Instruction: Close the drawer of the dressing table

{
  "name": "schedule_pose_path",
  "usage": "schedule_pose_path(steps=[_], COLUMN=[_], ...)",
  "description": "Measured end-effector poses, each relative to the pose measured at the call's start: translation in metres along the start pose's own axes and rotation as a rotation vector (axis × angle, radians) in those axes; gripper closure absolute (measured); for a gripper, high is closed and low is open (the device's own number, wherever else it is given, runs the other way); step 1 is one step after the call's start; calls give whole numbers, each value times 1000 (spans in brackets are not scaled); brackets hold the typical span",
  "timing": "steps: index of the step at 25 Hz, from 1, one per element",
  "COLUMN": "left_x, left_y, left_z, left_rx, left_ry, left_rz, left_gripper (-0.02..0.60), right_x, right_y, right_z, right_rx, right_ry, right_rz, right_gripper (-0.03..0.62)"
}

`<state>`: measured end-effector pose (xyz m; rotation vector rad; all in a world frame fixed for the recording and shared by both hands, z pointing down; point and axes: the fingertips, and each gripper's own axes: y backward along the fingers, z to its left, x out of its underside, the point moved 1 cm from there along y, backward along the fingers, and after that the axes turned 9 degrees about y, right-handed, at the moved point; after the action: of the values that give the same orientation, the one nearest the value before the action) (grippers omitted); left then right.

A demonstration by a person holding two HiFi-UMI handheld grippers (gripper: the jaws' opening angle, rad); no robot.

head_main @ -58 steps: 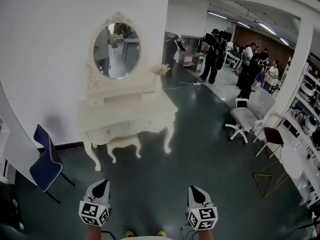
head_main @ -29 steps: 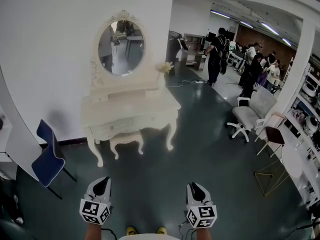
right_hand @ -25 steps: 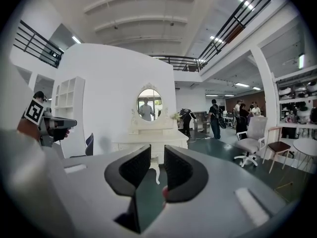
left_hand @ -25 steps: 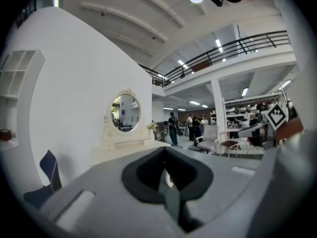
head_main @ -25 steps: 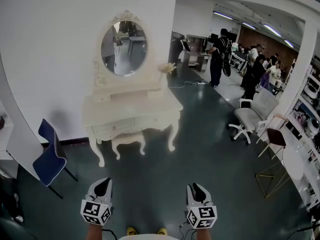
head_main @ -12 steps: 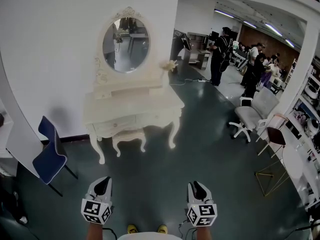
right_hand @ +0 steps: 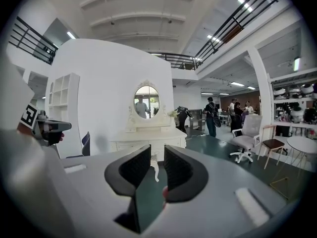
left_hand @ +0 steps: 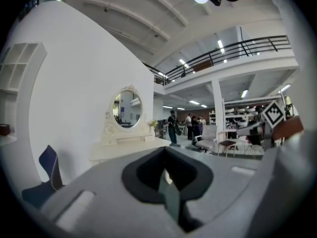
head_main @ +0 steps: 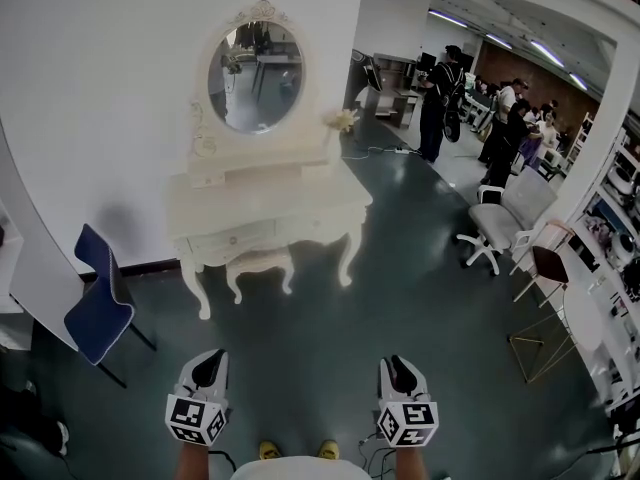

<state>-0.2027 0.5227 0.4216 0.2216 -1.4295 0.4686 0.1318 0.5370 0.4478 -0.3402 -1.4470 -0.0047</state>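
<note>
The cream dressing table (head_main: 270, 200) with its oval mirror (head_main: 256, 76) stands against the white wall, well ahead of both grippers. Its drawer fronts (head_main: 236, 236) show under the top; from here I cannot tell how far one stands out. Low in the head view, my left gripper (head_main: 208, 367) and right gripper (head_main: 397, 373) point toward the table over the dark floor. In the left gripper view the left gripper (left_hand: 165, 170) has its jaws together, empty. In the right gripper view the right gripper (right_hand: 157, 157) is open, empty, with the table (right_hand: 148, 140) beyond it.
A matching stool (head_main: 258, 264) is tucked under the table. A blue chair (head_main: 95, 303) stands left by the curved wall. A white office chair (head_main: 498, 223), a brown chair (head_main: 548, 266) and a gold-framed stand (head_main: 545, 353) are right. Several people (head_main: 440, 88) stand far back.
The head view has drifted toward the dressing table, which now sits a little higher and larger. Both grippers keep their places at the bottom edge, jaws unchanged.
</note>
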Motion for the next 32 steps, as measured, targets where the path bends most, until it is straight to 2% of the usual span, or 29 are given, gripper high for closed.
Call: schedule_pose_path(steps=[12,16,22,32], left_x=[7,10,10,8], left_y=[9,-7,-39,-113], left_z=[43,50,69,80], left_rx=[74,96,85,61], left_ry=[-11,-2,35,24], left_rz=[16,24,5,31], left_gripper=[583,583,583,583], right_x=[-8,-10,-6,-11], right_y=[-7,-21,-58,-139], right_z=[54,55,47,12], right_rx=[35,48,40,17], right_ry=[-13,-12,-10,-14], right_rz=[-10,-8,-6,-19], right_gripper=[525,525,525,525])
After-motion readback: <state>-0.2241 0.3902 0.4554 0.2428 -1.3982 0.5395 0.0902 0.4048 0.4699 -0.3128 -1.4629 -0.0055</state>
